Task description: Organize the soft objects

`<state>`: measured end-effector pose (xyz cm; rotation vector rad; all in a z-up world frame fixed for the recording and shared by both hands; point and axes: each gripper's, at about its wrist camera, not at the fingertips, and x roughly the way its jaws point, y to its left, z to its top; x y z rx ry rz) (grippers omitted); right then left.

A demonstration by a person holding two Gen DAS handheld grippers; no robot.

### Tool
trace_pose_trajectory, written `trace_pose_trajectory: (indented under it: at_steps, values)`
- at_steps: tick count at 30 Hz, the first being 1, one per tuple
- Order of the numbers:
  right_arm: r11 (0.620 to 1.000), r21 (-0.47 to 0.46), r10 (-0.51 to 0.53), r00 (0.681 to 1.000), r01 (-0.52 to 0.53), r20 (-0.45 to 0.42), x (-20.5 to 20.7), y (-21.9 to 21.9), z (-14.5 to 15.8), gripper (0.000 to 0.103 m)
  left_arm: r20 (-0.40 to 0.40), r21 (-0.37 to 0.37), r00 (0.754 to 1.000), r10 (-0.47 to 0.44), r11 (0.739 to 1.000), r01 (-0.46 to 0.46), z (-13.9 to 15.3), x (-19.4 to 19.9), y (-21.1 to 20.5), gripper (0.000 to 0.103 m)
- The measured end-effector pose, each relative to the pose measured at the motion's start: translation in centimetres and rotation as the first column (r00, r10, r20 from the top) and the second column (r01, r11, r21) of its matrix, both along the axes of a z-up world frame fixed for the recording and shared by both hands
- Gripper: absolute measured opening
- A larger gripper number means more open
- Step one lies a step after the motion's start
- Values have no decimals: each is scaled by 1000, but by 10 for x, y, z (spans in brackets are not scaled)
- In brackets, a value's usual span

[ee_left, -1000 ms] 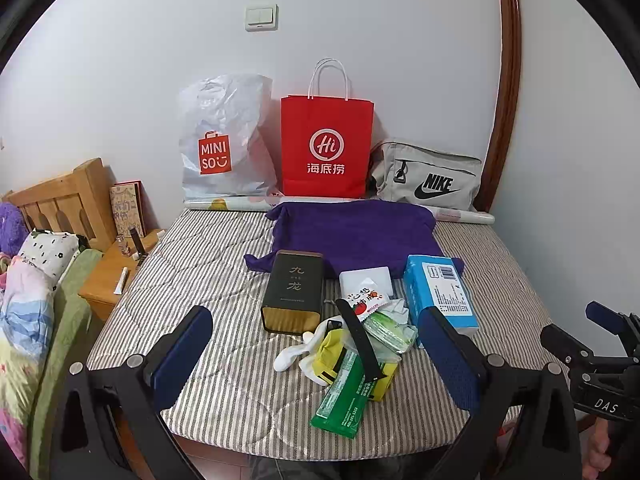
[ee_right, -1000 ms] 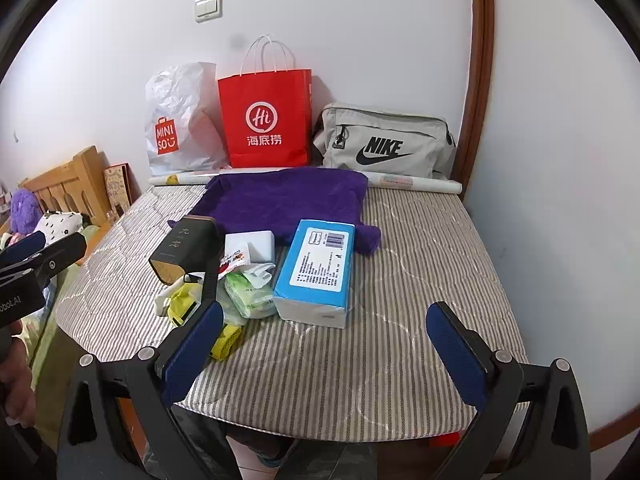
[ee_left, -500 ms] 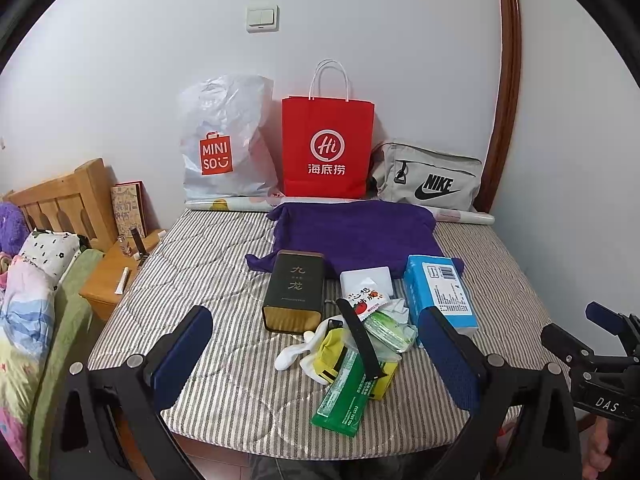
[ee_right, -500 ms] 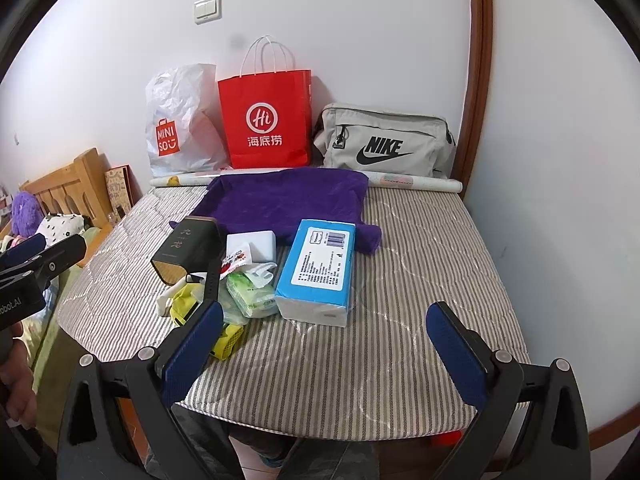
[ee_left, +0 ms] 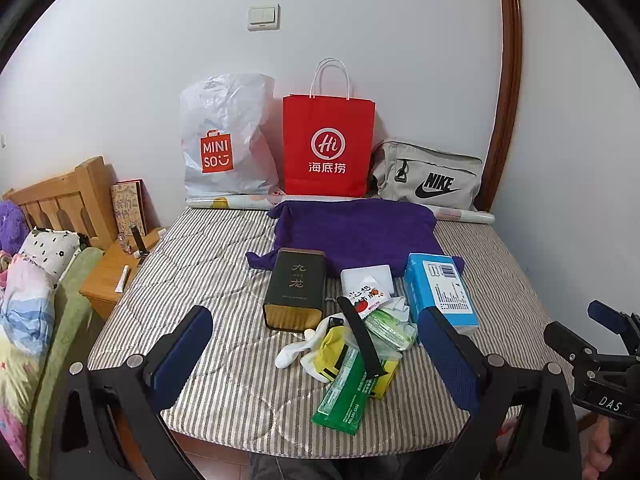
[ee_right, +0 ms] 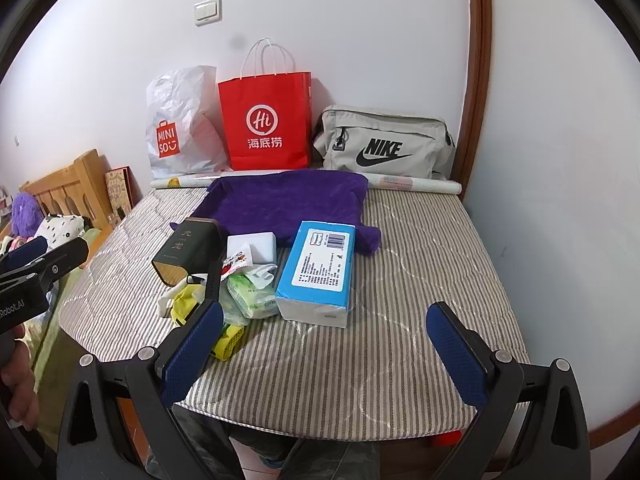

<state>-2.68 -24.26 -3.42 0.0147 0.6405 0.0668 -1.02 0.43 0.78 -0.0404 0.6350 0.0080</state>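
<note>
A purple towel (ee_left: 356, 232) lies spread at the back of the striped table (ee_left: 224, 384); it also shows in the right wrist view (ee_right: 288, 204). In front of it is a heap: a blue tissue pack (ee_left: 440, 292) (ee_right: 320, 268), a dark tea box (ee_left: 296, 288), a white sock (ee_left: 296, 350), a green packet (ee_left: 344, 392) and wet wipes (ee_right: 252, 292). My left gripper (ee_left: 316, 354) is open and empty, held before the heap. My right gripper (ee_right: 324, 340) is open and empty, above the table's near right part.
A white Miniso bag (ee_left: 224, 140), a red paper bag (ee_left: 328, 144) and a grey Nike bag (ee_left: 432, 176) stand against the back wall. A bed (ee_left: 28, 300) and a wooden nightstand (ee_left: 112, 272) are to the left. A wall closes the right side.
Nothing on the table has moved. Both grippers have drifted very slightly and stay open.
</note>
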Motion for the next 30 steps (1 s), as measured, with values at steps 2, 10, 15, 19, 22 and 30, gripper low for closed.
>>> trace_pose_trajectory:
  at_steps: [2, 10, 15, 19, 22, 30]
  values:
    - [1000, -1, 1, 1000, -1, 0, -1, 0, 0, 100, -2, -2, 1000, -1, 1000, 1, 0, 0, 0, 103]
    - [1000, -3, 8, 1000, -8, 0, -1, 3, 0, 100, -3, -3, 1000, -1, 1000, 1, -1, -2, 1, 103]
    - [1000, -4, 8, 1000, -8, 2, -1, 3, 0, 100, -4, -6, 1000, -6, 1000, 6, -1, -2, 1, 103]
    - [1000, -3, 6, 1000, -6, 3, -1, 3, 1, 100, -2, -11, 1000, -9, 1000, 9, -2, -4, 2, 103]
    - [1000, -3, 7, 1000, -7, 2, -1, 3, 1, 100, -2, -12, 1000, -9, 1000, 9, -2, -4, 3, 103]
    - [1000, -11, 15, 1000, -15, -3, 2, 5, 0, 100, -7, -11, 1000, -11, 1000, 11, -3, -2, 2, 103]
